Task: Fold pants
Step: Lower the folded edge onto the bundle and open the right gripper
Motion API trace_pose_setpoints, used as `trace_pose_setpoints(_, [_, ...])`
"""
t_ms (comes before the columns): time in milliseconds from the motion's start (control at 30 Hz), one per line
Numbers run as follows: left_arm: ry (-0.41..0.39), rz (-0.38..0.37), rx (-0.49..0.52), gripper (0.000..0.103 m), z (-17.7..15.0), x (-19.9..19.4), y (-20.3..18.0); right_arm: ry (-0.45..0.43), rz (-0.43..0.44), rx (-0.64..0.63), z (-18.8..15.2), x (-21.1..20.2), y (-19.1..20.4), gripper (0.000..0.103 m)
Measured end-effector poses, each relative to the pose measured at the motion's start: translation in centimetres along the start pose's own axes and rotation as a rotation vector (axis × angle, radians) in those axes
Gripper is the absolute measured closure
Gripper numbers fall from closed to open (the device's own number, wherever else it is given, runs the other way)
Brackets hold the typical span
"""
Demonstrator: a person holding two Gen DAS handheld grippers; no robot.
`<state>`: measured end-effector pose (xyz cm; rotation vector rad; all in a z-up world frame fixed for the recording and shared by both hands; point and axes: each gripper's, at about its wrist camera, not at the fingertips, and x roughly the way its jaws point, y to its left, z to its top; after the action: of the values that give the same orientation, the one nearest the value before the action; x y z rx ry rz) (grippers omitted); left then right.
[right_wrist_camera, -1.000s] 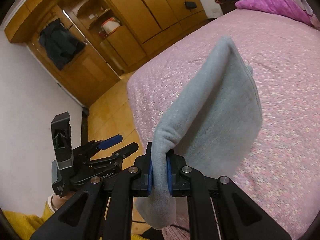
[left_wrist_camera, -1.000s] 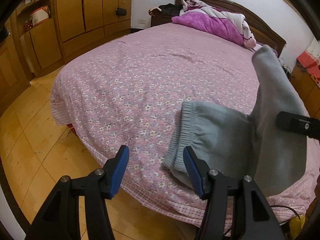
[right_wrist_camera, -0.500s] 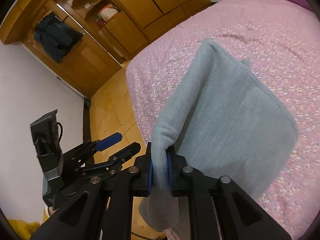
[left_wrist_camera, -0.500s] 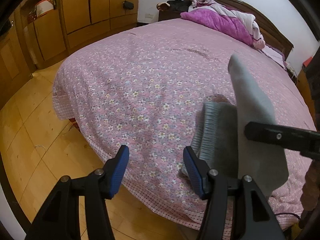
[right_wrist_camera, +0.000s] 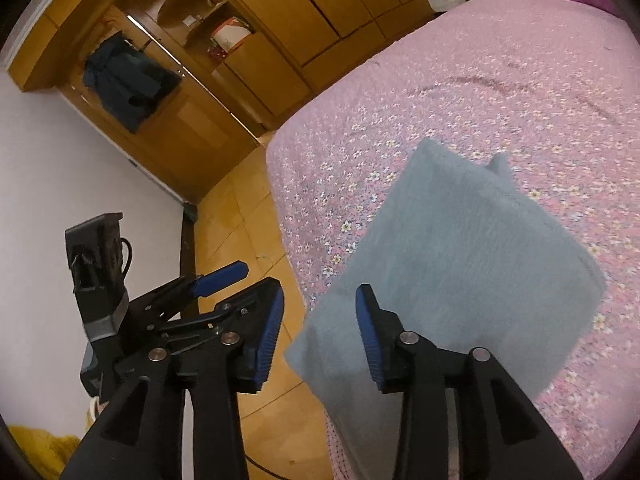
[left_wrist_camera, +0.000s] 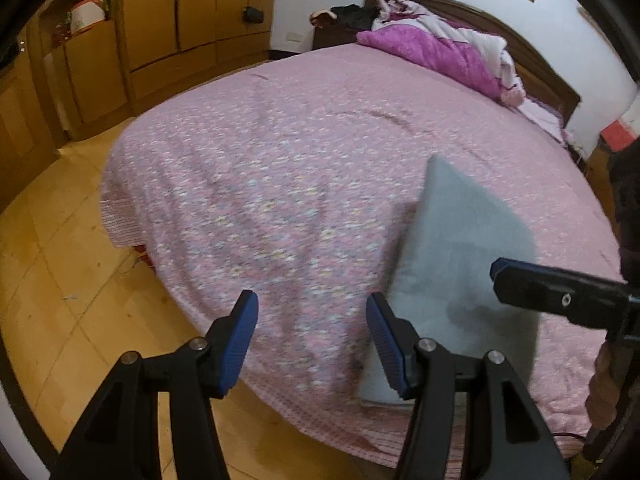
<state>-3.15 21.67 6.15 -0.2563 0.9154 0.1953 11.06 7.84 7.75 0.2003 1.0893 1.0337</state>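
Observation:
The grey pants (left_wrist_camera: 460, 264) lie folded over on the pink flowered bed (left_wrist_camera: 320, 152) near its foot edge; they also show in the right wrist view (right_wrist_camera: 460, 264), with a corner hanging past the edge. My left gripper (left_wrist_camera: 312, 340) is open and empty, just left of the pants over the bed's foot. My right gripper (right_wrist_camera: 318, 340) is open, with nothing between its jaws, right above the near corner of the pants. The right gripper shows at the right in the left wrist view (left_wrist_camera: 560, 300); the left gripper shows low left in the right wrist view (right_wrist_camera: 224, 280).
A wooden wardrobe (left_wrist_camera: 180, 20) lines the wall left of the bed, with wooden floor (left_wrist_camera: 60, 280) between. Purple and white bedding (left_wrist_camera: 440, 52) is piled by the dark headboard (left_wrist_camera: 520, 40). A dark garment (right_wrist_camera: 128, 80) hangs on the cupboard.
My right gripper has opened and let go of the pants, and the raised half has dropped over the rest into a flat fold. My left gripper stays open.

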Motion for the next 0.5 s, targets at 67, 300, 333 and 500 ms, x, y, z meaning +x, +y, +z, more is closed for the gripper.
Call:
trace_pose_setpoints(67, [0.002, -0.026, 0.009, 0.043, 0.2, -0.1, -0.6, -0.011, -0.013, 0.015, -0.5, -0.9, -0.5, 0.066])
trace_pose_setpoints(300, [0.034, -0.141, 0.008, 0.043, 0.6, 0.4, -2.4, -0.045, -0.063, 0.082, -2.4, -4.6, -2.6, 0.062])
trace_pose_setpoints(333, [0.037, -0.144, 0.015, 0.043, 0.6, 0.5, -2.6, -0.049, -0.071, 0.086, -2.7, -4.9, -2.9, 0.062])
trace_pose_setpoints(500, [0.072, -0.194, 0.06, 0.043, 0.3, 1.5, -3.8, -0.065, -0.133, 0.147, -5.0, -7.2, -5.1, 0.061])
